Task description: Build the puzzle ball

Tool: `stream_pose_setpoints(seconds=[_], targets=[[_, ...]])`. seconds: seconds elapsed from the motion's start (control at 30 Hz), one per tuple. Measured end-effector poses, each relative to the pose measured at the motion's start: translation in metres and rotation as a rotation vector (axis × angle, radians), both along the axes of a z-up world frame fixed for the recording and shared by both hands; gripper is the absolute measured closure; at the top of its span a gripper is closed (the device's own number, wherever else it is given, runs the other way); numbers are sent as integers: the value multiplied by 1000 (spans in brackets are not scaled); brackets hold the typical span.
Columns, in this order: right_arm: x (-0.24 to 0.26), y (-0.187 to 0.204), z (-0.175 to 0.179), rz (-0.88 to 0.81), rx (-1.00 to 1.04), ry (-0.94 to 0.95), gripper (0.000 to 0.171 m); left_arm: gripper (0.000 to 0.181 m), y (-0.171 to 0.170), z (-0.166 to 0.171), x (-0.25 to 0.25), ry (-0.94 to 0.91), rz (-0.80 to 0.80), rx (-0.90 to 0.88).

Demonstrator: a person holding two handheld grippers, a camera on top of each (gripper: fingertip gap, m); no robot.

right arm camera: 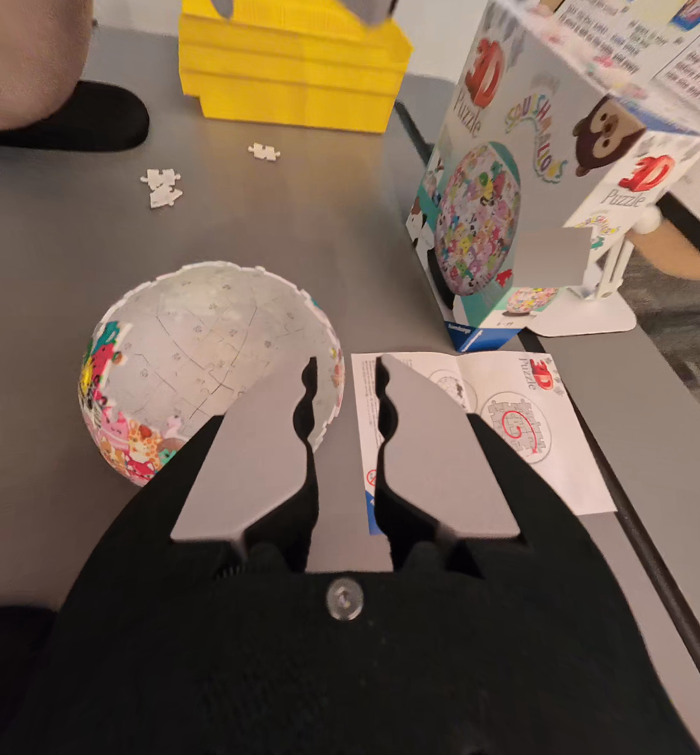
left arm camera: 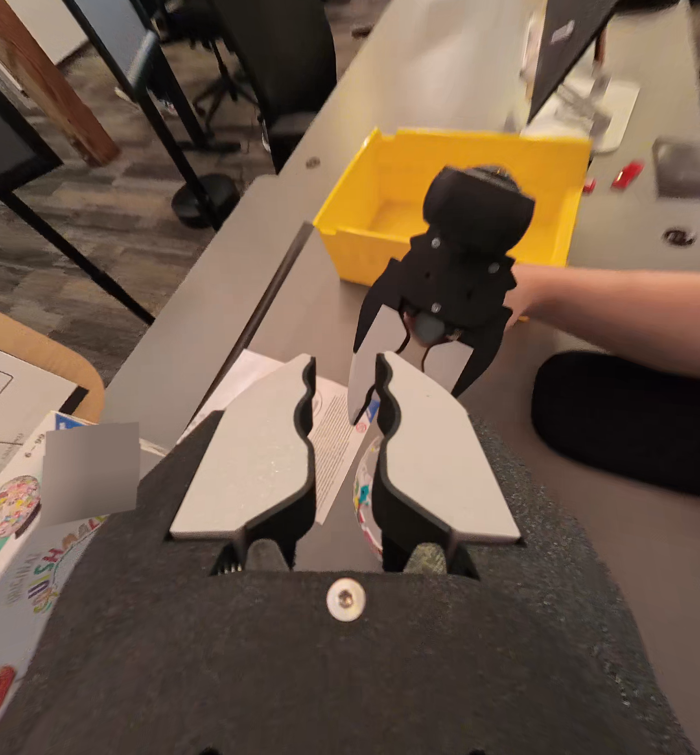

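Puzzle ball (right arm camera: 201, 367), a half-built hollow shell of curved plastic pieces, white inside and printed with bright cartoon figures outside, lies on the grey tabletop (right arm camera: 258, 228) at centre left of the right wrist view, its open side tipped toward the camera. The right gripper (right arm camera: 346, 402) hovers over the shell's right rim and the folded white instruction leaflet (right arm camera: 503, 425); its jaws stand a modest gap apart with nothing between them. The left gripper (left arm camera: 344, 402) is likewise parted and empty, above the same leaflet.

Judging by the empty jaws and the unfinished shell, the work sits between placements: a fresh piece has to be fetched. Three loose white puzzle pieces (right arm camera: 162, 188) lie face down in the upper left of the right wrist view, well apart from the ball. The next move probably calls for one gripper to pinch a thin piece off the flat surface while the other steadies the shell, which could roll.

Only the right wrist view shows the ball whole, the loose pieces and the printed cardboard puzzle box (right arm camera: 516, 196) upright at upper right. The left wrist view catches just a coloured sliver of the shell, but shows the interior of the yellow plastic bin (left arm camera: 454, 200), which looks bare, and the other gripper from outside at frame centre with a forearm (left arm camera: 626, 306) behind it.
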State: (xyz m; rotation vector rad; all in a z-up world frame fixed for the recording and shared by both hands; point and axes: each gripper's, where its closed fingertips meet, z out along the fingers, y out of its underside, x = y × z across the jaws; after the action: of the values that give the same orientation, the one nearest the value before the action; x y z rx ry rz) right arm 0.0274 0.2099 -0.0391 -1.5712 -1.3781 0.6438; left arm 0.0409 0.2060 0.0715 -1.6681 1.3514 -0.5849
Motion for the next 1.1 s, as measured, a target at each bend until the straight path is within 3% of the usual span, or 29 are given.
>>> stream_pose_setpoints(seconds=[0.23,0.4,0.63,0.73,1.1], targets=[[-5,-1,3,48,-2,-126,145,154,6,31,-1,-218,-26,-33],[-8,-1,-8,11,1,-202,145,158,3,22,-13,-273,-60,-22],[-9,9,-28,-49,7,-248,146,158,5,25,-22,-252,-87,-6],[-13,7,-32,-28,3,-237,155,159,5,25,-22,-245,-87,2],[-16,6,-30,-21,5,-202,168,160,1,13,-14,-183,-103,5]])
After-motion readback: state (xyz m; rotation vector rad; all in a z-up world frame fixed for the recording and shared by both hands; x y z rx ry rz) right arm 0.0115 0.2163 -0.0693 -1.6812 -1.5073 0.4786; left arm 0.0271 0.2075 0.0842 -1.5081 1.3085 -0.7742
